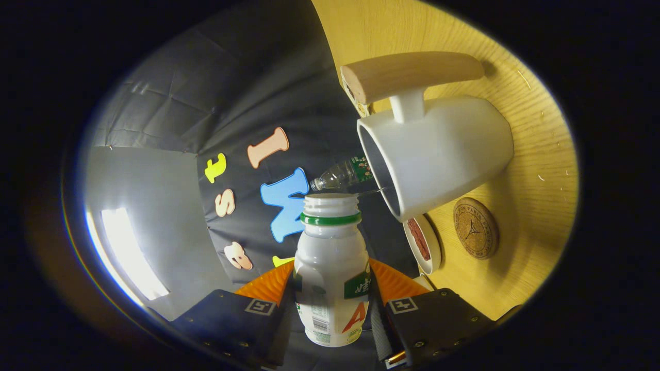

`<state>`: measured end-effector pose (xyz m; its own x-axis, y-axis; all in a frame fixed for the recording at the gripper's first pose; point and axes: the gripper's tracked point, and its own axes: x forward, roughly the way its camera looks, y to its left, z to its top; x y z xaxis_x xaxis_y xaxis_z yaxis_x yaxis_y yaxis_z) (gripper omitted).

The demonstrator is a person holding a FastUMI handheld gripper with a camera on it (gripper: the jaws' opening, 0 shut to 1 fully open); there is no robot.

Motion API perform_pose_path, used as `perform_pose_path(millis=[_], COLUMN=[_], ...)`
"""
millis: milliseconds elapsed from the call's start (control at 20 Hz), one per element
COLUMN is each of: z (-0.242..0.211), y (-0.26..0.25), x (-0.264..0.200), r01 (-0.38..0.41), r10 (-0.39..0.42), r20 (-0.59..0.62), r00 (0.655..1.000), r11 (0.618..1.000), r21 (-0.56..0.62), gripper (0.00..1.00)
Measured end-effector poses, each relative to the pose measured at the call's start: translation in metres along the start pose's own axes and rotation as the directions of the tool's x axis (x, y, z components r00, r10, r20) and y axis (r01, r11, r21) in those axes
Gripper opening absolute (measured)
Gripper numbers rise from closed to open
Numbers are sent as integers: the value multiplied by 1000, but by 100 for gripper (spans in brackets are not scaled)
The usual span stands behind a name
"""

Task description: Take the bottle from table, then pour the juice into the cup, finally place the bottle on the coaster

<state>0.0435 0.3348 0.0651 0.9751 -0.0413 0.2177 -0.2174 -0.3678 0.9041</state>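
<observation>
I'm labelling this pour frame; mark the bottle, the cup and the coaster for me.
bottle (pixel 330 278): gripper view, on its white body, between the hand-held gripper's fingers.
cup (pixel 443 154): gripper view, on its white outer wall.
coaster (pixel 475 228): gripper view, on its round cork face.

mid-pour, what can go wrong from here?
1. The bottle's open mouth sits just short of the cup's rim, not over it, so juice could fall onto the table.
2. The gripper clamps the bottle's smooth lower body; tilted this far, it might slip or twist.
3. The coaster lies close behind the cup, beside a small dish; swinging the bottle there could knock either.
</observation>
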Motion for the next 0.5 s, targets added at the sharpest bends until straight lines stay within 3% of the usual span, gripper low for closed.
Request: perform_pose_path(millis=[500], z=[4], y=[-1], x=[5], r01=[-4], r10=[4], r20=[0], r00=[1000], r11=[1000], r21=[-12], gripper=[64])
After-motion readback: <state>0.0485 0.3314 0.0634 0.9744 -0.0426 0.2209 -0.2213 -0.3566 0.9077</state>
